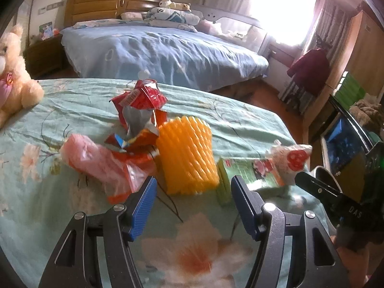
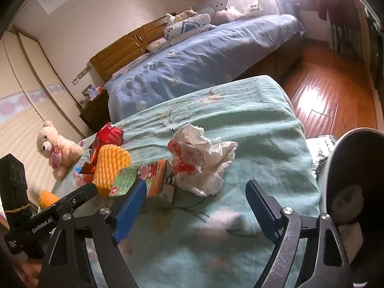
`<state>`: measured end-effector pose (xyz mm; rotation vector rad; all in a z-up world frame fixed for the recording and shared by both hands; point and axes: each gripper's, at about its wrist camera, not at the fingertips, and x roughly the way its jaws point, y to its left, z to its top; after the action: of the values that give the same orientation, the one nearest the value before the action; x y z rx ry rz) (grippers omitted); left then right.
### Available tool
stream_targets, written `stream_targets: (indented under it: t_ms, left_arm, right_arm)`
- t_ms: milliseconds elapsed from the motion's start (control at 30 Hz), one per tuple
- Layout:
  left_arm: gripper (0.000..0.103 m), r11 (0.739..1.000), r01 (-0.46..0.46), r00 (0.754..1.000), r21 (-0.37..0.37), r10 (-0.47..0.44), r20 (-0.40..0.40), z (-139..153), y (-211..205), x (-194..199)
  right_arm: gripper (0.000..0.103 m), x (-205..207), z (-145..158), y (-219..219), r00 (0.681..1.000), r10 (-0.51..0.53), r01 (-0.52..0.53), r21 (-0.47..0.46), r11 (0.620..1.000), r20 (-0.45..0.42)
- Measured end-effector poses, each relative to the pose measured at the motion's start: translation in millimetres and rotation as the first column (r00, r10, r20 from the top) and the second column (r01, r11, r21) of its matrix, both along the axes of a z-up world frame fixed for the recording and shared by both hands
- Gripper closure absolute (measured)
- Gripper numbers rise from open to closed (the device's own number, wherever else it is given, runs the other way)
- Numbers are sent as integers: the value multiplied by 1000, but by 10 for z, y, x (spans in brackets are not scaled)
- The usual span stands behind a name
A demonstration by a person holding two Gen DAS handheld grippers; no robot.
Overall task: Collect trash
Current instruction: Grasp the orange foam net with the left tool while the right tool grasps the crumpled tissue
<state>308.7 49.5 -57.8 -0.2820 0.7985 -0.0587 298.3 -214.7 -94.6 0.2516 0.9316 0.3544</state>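
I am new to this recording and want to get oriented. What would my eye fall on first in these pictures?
First, the heap of litter on the green flowered bedspread: an orange foam fruit net standing in the middle, crumpled red snack wrappers behind it, and a pink plastic bag to its left. To its right lie a green carton and a crumpled white bag. A cream teddy bear sits at the far left edge.
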Motion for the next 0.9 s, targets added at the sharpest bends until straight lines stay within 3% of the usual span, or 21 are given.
stream_targets:
  t_ms: [133,200,267,333,467,900]
  left_arm:
    - [42,1000,-9,1000,-4,9,-2,-58,29,120]
    - [54,1000,0,1000,8,0,-3,-85,11,167]
    - [65,1000,24,1000,11,-23,-10,-120,-20,199]
    - [69,999,36,999,22,-36,-13,-144,-43,214]
    - [84,998,49,999,31,-50,2,-152,-59,214]
    - [88,998,56,996,24,-57,62,33,-25,-149]
  right_arm:
    - [26,75,-55,40,1000,8,-8,15,1000,-13]
    - [35,102,-80,59,1000,12,-11,17,1000,-20]
    - [51,129,-104,80,999,19,-19,18,1000,-28]
    - [60,135,-112,86,999,20,-19,17,1000,-27]
    - [70,113,-106,77,1000,20,-19,17,1000,-20]
    - [73,-119,10,-84,1000,2,-2,27,1000,0]
